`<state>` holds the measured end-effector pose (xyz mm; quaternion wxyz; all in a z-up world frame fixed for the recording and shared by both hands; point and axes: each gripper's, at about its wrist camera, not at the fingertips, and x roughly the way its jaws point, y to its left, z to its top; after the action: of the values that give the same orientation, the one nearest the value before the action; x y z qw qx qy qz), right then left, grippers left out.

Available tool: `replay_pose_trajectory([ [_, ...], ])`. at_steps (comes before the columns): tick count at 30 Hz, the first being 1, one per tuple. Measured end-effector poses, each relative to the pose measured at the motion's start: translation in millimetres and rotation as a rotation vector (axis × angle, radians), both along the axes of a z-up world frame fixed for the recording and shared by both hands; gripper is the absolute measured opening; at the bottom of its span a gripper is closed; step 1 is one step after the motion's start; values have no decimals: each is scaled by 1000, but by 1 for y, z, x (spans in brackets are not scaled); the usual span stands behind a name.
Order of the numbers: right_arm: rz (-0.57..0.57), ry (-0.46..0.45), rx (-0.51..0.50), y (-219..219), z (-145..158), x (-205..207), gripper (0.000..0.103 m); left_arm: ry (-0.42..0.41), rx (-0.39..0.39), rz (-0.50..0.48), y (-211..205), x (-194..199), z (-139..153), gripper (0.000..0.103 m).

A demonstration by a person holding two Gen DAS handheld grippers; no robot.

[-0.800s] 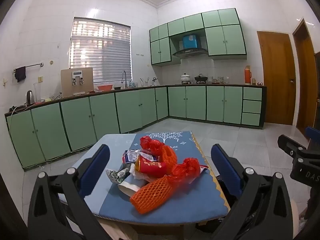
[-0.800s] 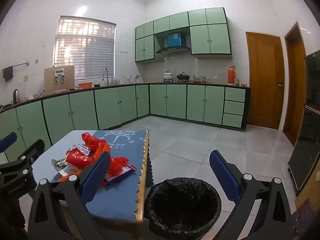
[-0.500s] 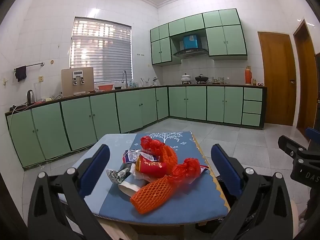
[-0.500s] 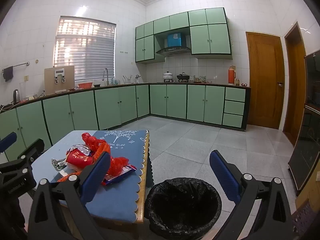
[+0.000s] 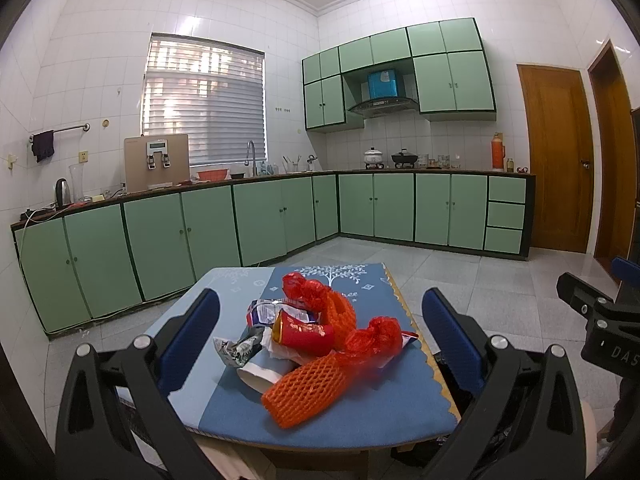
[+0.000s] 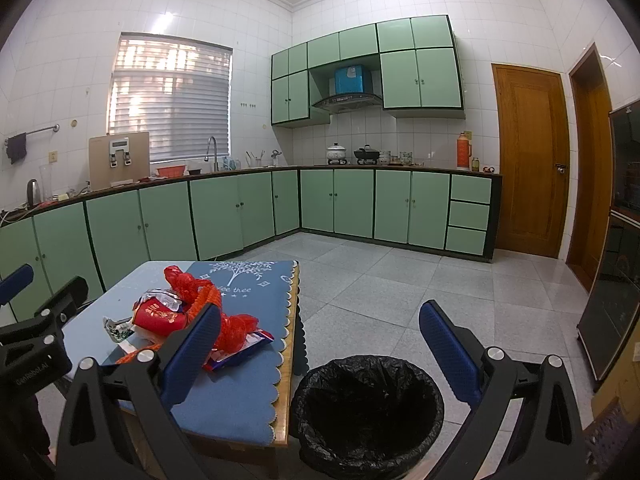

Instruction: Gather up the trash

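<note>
A pile of trash lies on a small table with a blue cloth: an orange foam net, a red paper cup, red plastic wrap, a white cup and crumpled wrappers. My left gripper is open and empty, above the table's near edge, jaws framing the pile. My right gripper is open and empty, above a bin lined with a black bag on the floor right of the table. The pile shows left in the right wrist view.
Green kitchen cabinets run along the left and far walls. Tiled floor spreads beyond the table. Wooden doors stand at the right. A dark cabinet is at the far right.
</note>
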<state>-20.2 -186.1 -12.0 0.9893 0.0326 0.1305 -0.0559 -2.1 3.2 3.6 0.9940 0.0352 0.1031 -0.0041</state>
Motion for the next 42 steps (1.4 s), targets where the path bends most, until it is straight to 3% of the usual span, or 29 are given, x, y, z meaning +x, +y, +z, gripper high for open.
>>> replay_pose_trajectory([
  [42,0,1,3,0,-1,0,97,5,-5,7,4,5,-7,98],
])
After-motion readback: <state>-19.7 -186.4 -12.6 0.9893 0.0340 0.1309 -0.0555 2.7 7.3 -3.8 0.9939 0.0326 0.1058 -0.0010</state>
